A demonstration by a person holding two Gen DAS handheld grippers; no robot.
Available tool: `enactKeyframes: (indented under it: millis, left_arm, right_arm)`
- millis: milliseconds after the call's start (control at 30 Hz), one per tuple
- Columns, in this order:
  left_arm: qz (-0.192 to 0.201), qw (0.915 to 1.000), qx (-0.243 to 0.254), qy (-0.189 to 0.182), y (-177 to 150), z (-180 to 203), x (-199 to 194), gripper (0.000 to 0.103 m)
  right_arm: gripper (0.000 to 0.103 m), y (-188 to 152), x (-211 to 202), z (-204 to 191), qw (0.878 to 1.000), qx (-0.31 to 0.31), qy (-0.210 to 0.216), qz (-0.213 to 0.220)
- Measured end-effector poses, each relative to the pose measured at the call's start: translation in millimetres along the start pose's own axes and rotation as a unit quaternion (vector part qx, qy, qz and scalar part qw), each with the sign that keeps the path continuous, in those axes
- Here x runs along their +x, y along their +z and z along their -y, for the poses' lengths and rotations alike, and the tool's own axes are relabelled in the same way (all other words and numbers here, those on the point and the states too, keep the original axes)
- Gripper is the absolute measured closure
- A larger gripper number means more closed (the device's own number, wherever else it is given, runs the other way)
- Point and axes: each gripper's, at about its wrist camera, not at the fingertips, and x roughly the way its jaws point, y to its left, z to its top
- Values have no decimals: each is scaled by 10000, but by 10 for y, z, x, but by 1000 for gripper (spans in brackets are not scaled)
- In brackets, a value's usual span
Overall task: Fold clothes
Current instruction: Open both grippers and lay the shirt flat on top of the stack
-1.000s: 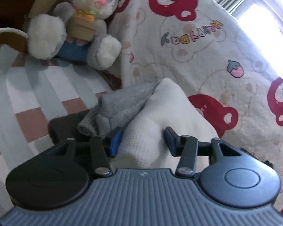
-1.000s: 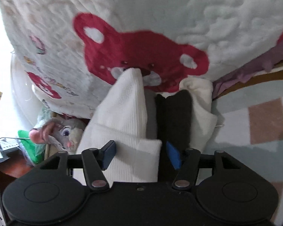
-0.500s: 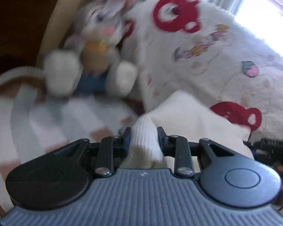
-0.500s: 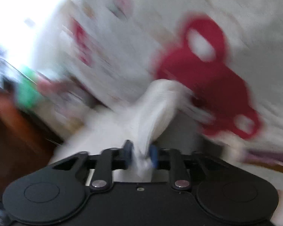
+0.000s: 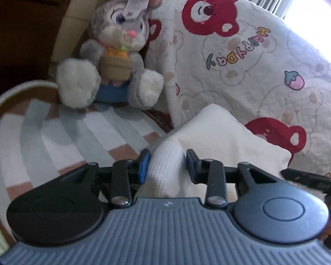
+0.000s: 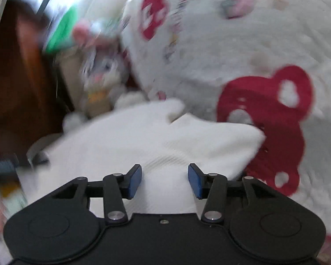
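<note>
Item: white knit garment (image 5: 220, 137), lying on the bed against the bear-print quilt (image 5: 242, 50), part over the striped bedsheet (image 5: 61, 137). Left claw (image 5: 167, 162): jaws opening, a bunched ridge of the garment between them; the left pad touches the cloth, the right pad stands just clear, so the grip looks released or nearly so. Right claw (image 6: 164, 178): jaws opening and apart, white cloth between and under them, neither pad pressing; this view is smeared by motion. Neighbours: a plush rabbit (image 5: 119, 57) sitting near the garment's far edge, against the headboard (image 5: 77, 15). Hazards, as judged: with both claws letting go at once, the raised ridge may spring open and undo the fold; loose knit could catch on a blue pad and be dragged as a claw pulls away; a fast-swinging right claw may brush the fresh fold or nudge the rabbit; the soft, uneven quilt could let the stack slump sideways.
</note>
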Motion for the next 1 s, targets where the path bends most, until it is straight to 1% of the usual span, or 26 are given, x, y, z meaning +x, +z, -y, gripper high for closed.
enactKeyframes:
  millis: [33, 100, 200, 233, 267, 300, 333, 400, 467, 533, 600, 700, 800, 900, 967, 1000]
  left_arm:
    - [41, 10000, 83, 26, 17, 33, -51, 64]
    - [174, 9993, 314, -93, 53, 155, -178, 61]
    - [197, 9972, 606, -384, 54, 395, -327, 57]
    - [202, 9961, 707, -484, 51, 476, -374, 54]
    - [182, 9944, 846, -603, 24, 568, -401, 49]
    - [117, 9925, 985, -717, -21, 665, -408, 47]
    - [-34, 9905, 1110, -808, -85, 753, -385, 43]
    - [-338, 9853, 1356, -980, -214, 928, -335, 42]
    - [-696, 9796, 1582, -1025, -392, 1043, -249, 40]
    - [-1031, 9750, 1733, -935, -564, 1050, -164, 39]
    - [-1151, 9757, 1667, -832, -655, 956, -116, 39]
    - [-1179, 9736, 1778, -816, -723, 919, -90, 39]
    - [-1211, 9717, 1850, -829, -732, 924, -84, 38]
    - [-1239, 9719, 1764, -948, -714, 852, -67, 38]
    - [-1258, 9719, 1693, -1047, -702, 803, -48, 38]
    - [-1265, 9719, 1655, -1096, -698, 779, -39, 38]
  right_arm:
    - [42, -21, 43, -43, 9999, -94, -90, -26]
    - [42, -58, 38, -90, 9997, -180, -189, -31]
    - [43, -117, -114, -150, 9993, -289, -246, -19]
    - [43, -142, -185, -192, 9989, -384, -271, -37]
    - [43, -170, -256, -236, 9984, -481, -287, -58]
    - [43, -215, -326, -290, 9979, -597, -221, -101]
    - [43, -259, -364, -334, 9972, -711, -148, -189]
    - [43, -371, -446, -431, 9941, -1002, 43, -418]
    - [43, -506, -533, -511, 9887, -1295, 421, -633]
    - [43, -587, -608, -532, 9851, -1486, 571, -655]
    - [43, -567, -674, -468, 9871, -1497, 340, -457]
    - [43, -343, -688, -246, 9930, -1164, -13, -172]
    - [41, -30, -581, 12, 9973, -733, -53, 55]
    - [41, 215, -221, 209, 9993, -239, -43, -297]
    - [40, 281, 11, 336, 9989, 227, -202, -355]
    - [35, 286, 148, 433, 9970, 582, -245, -456]
